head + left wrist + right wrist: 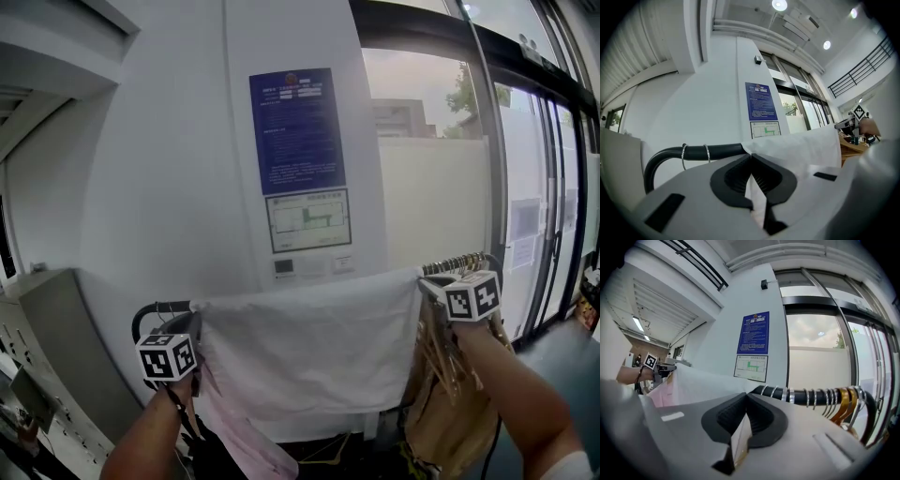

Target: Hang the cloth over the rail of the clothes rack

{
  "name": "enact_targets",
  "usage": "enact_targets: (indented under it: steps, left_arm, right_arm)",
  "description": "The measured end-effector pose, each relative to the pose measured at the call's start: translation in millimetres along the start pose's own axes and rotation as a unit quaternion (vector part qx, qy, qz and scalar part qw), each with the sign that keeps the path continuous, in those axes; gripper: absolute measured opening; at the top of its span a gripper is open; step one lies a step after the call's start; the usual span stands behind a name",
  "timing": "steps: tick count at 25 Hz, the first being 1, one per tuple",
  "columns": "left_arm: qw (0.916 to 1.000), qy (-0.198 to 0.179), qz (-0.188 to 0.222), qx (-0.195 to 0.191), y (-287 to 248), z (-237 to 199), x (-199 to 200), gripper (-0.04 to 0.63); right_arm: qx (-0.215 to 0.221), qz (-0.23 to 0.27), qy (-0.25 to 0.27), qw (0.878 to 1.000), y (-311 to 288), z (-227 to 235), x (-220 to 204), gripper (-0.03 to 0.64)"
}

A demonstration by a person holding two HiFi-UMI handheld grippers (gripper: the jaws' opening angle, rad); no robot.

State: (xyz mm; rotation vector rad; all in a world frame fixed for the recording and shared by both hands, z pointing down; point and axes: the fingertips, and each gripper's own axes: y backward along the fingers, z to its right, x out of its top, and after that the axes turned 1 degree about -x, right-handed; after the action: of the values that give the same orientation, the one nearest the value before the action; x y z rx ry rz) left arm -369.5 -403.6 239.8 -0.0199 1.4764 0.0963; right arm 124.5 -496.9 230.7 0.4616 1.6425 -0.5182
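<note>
White cloth (314,352): spread taut between both grippers, its upper edge along the rack rail (693,152) and hiding the rail's middle.
Left gripper (752,161): fingers clenched on the cloth's left corner.
Right gripper (746,401): fingers clenched on its right corner.
Head view alone: the cloth's full hanging drop.
Left gripper view alone: ceiling lights (778,4).

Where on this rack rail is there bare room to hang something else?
The white cloth covers the middle of the rail. Bare rail shows only left of the cloth: a short stretch up to two metal hooks, then the bend beyond them. The right end is crowded with hangers.
</note>
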Motion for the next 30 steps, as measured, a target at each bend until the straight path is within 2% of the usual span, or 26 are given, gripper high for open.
enact_targets:
  steps: [4,8,11,14,17,22,25,28,30]
  left_arm:
    - [0.9998,0.016,0.015,-0.001,3.3,0.0,11.7,0.009]
    - [0.9991,0.041,0.009,-0.006,5.6,4.2,3.1,0.009]
    - [0.999,0.044,0.005,-0.005,8.6,5.2,-3.5,0.011]
    - [0.9989,0.045,0.014,0.007,12.6,1.2,1.5,0.014]
    - [0.9981,0.051,0.027,0.023,18.2,-7.1,9.8,0.082]
    - [0.9973,0.055,0.036,0.032,27.5,-11.2,16.3,0.101]
    - [0.9976,0.055,0.04,0.013,34.4,10.9,12.9,0.101]
    - [0.9973,0.055,0.045,-0.016,40.1,47.1,6.2,0.098]
    - [0.997,0.048,0.05,-0.034,45.2,75.3,0.2,0.032]
  right_arm:
    - [-0.012,0.01,0.02,1.0,-0.7,7.0,29.7,0.006]
    - [-0.012,-0.002,0.021,1.0,-9.1,12.4,31.6,0.006]
    - [-0.01,-0.001,0.019,1.0,-9.8,12.6,32.5,0.01]
    - [-0.012,0.01,0.016,1.0,-6.3,11.9,36.0,0.049]
    - [-0.031,0.022,0.022,0.999,-1.3,17.3,38.4,0.08]
    - [-0.037,0.032,0.018,0.999,8.9,16.3,36.2,0.078]
    - [-0.025,0.045,0.022,0.998,22.1,-7.2,29.5,0.078]
    - [0.0,0.061,0.034,0.998,32.8,-50.2,17.7,0.077]
    - [0.02,0.07,0.04,0.997,36.2,-81.6,4.6,0.048]
